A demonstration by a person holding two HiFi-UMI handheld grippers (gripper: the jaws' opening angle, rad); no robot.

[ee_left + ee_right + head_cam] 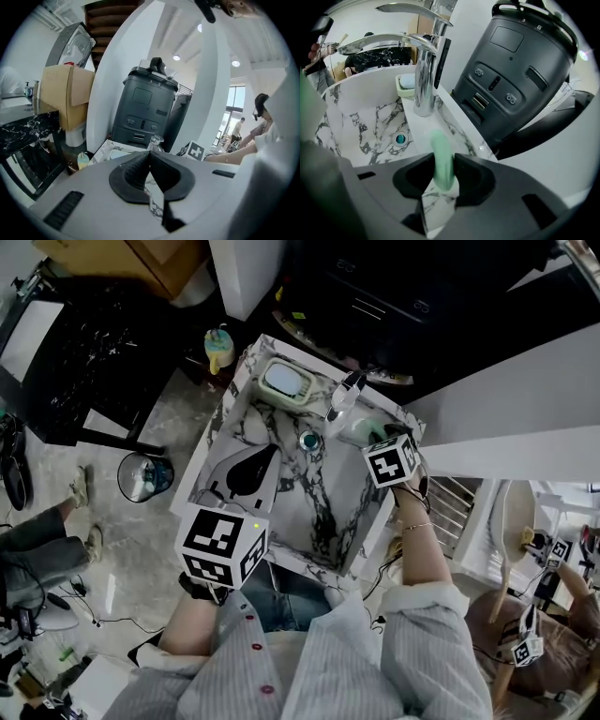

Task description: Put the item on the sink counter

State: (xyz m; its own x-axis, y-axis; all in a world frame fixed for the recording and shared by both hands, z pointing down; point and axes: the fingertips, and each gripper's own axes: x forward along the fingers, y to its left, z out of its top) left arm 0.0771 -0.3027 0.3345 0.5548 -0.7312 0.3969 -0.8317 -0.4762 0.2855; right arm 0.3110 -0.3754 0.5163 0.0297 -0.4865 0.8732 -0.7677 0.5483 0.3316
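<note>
Green item [439,143] pinched over the marble tabletop [457,126]
Right gripper [442,161] fingers clamp it beside the faucet [424,79]; lower it flat onto the tabletop, clear of the basin [361,126], before letting go. Left gripper [150,157] fingers meet, empty.

You hold two grey two-jaw grippers, one left gripper [150,157] and one right gripper [443,160]. In front of you there is one white, dark-veined marble sink [319,512] with one round drain [308,440], one chrome faucet [424,79], one pale green rectangular soap dish [284,382] and one pale green rounded item [439,140]. Beyond the sink you can count one dark grey plastic machine [511,79], and on the floor one round mesh wastebasket [145,476].
</note>
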